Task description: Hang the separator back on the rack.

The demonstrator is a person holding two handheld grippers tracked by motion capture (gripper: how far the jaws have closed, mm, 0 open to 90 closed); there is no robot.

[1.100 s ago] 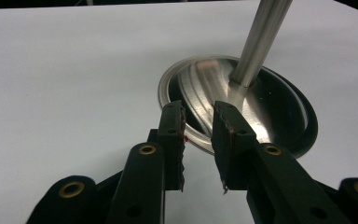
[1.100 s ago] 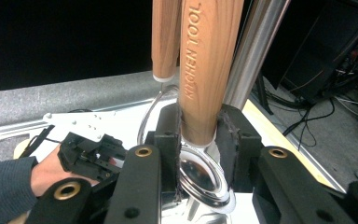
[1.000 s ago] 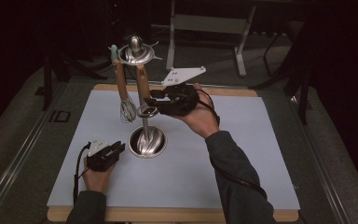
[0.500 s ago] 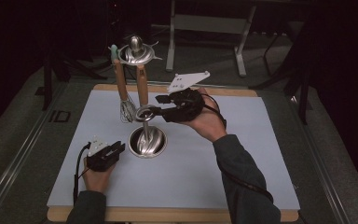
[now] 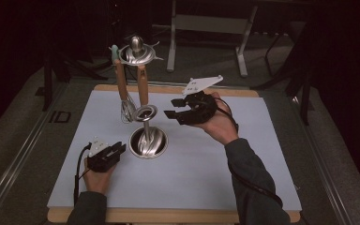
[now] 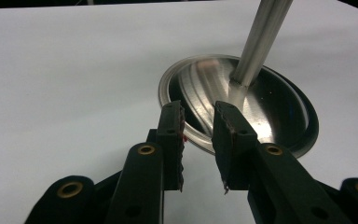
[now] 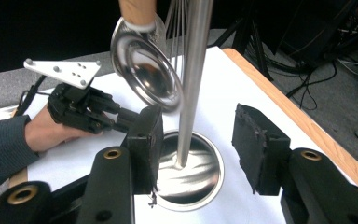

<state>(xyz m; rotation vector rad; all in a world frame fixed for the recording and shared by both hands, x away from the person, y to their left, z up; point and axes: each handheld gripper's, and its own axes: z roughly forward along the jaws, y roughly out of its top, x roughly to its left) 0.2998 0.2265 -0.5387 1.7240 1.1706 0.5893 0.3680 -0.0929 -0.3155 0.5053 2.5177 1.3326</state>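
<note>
A metal utensil stand rises from a round base [image 5: 148, 143] on a thin pole [image 5: 146, 125] to a hooked top [image 5: 136, 53]. From it hang a whisk [image 5: 126, 108] and a ladle [image 5: 146, 112], both with wooden handles. My right gripper [image 5: 172, 108] floats just right of the ladle; its jaws have just been opening and nothing is between them. Along them I see the pole [image 7: 193, 70], the ladle's bowl [image 7: 144, 65] and the base [image 7: 191, 177]. My left gripper [image 5: 120, 149] rests on the mat, open, its tips [image 6: 198, 121] at the near rim of the base [image 6: 279, 112].
The stand sits on a white mat [image 5: 192, 164] laid over a wooden board. Behind the table, a metal frame [image 5: 206, 28] stands on the dark floor. The mat's right half offers free room.
My right gripper has opened, let go of the ladle and drawn back to the right. The ladle now hangs free beside the pole. The left gripper has stayed put.
</note>
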